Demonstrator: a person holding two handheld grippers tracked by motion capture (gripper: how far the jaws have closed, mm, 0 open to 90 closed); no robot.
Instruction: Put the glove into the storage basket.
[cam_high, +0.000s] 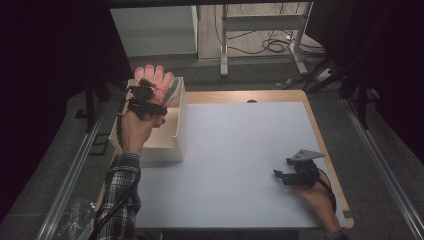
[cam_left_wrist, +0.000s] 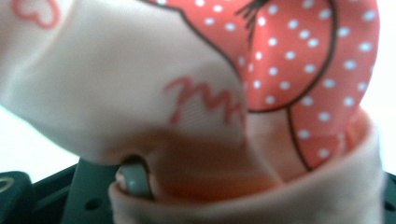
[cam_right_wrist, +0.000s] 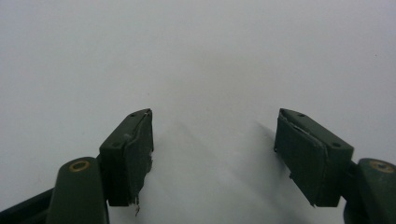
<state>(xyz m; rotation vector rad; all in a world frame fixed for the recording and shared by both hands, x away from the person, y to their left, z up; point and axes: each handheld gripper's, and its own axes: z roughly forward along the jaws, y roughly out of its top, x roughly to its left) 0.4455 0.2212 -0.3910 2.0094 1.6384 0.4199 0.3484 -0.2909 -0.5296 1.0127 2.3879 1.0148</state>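
Note:
A pink fabric piece (cam_high: 152, 76) with a red white-dotted bow print (cam_left_wrist: 299, 56) hangs above the far end of a white open box (cam_high: 181, 125) at the table's left. My left gripper (cam_high: 146, 95) is shut on it; the cloth drapes over the jaws, and one grey pad (cam_left_wrist: 134, 179) peeks out beneath it. Something grey (cam_high: 173, 90) shows beside the pink cloth at the box's far wall. My right gripper (cam_high: 284, 176) rests low over the white table top (cam_high: 235, 145) at the near right. It is open (cam_right_wrist: 212, 116), with nothing between its fingers.
The white sheet covers most of the wooden table (cam_high: 280, 95); its near right corner (cam_high: 345, 220) is beside my right hand. Metal rails (cam_high: 385, 170) run along both sides. A desk frame (cam_high: 260, 25) and cables (cam_high: 275, 46) stand beyond the far edge.

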